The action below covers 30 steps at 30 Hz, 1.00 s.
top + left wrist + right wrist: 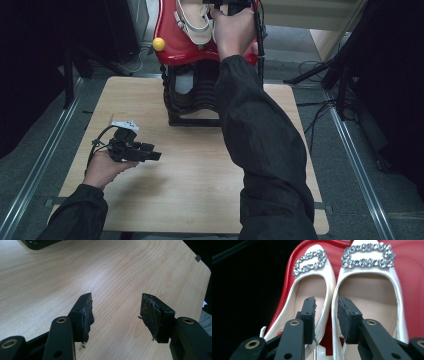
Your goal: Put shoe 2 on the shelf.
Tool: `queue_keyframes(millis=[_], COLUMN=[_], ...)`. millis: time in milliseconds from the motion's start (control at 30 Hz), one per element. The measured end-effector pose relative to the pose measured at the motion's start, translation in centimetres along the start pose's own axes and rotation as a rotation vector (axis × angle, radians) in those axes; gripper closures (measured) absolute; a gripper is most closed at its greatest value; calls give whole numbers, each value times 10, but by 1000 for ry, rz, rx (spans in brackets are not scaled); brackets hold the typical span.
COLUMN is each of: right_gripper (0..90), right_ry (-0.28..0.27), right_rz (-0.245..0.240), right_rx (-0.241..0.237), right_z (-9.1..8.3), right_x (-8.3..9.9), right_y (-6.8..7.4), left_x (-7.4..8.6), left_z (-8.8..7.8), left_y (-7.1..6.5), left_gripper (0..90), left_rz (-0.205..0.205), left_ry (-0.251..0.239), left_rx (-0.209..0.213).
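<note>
Now: right gripper over the shoes, left gripper idle

Currently, in the high view, I hold the right gripper point(227, 5) at the top centre of the frame, above a red tray point(172, 47) that sits on a black stand point(192, 102) at the far edge of the worktop point(190, 185). In the right gripper view, its two black pads straddle the adjoining inner walls of a pair of cream shoes point(362, 290), one pad inside each shoe at lower centre. The jaws stand partly apart, with daylight between the pads and the shoe walls, so I grip nothing. Each shoe carries a rhinestone buckle point(309, 262) near the top of the frame. A yellow ball point(159, 44) sits at the tray's left edge in the high view. The left gripper point(142, 152) lies at lower left, low over the bare wood; its own view shows the jaws wide apart and empty.
</note>
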State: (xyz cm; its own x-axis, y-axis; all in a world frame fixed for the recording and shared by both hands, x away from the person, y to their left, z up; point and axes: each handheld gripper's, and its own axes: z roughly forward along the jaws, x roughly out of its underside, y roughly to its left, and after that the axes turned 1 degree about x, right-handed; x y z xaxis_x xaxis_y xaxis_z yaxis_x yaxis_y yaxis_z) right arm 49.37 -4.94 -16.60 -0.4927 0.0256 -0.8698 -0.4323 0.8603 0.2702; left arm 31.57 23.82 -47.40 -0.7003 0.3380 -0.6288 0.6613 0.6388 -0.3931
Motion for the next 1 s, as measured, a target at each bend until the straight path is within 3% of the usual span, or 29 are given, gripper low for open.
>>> queue_keyframes(millis=[433,900,933,1000], right_gripper=[618,531,523,523], right_ry=[-20,-14,-21,-20], right_rz=[-2,-34,8,-2], right_rx=[-8,-12,-49,-24], right_z=[-23,-50,-53,-56], right_x=[-9,0,6,11], right_y=[-14,-52,-61,-68], left_x=[0,-1,-1,-1], left_z=[1,4,4,5], left_y=[0,-2,-2,-2], left_gripper=[436,434,433,432], left_rz=[4,12,16,11], left_ry=[9,24,25,23], left_rx=[-1,-7,-6,-7])
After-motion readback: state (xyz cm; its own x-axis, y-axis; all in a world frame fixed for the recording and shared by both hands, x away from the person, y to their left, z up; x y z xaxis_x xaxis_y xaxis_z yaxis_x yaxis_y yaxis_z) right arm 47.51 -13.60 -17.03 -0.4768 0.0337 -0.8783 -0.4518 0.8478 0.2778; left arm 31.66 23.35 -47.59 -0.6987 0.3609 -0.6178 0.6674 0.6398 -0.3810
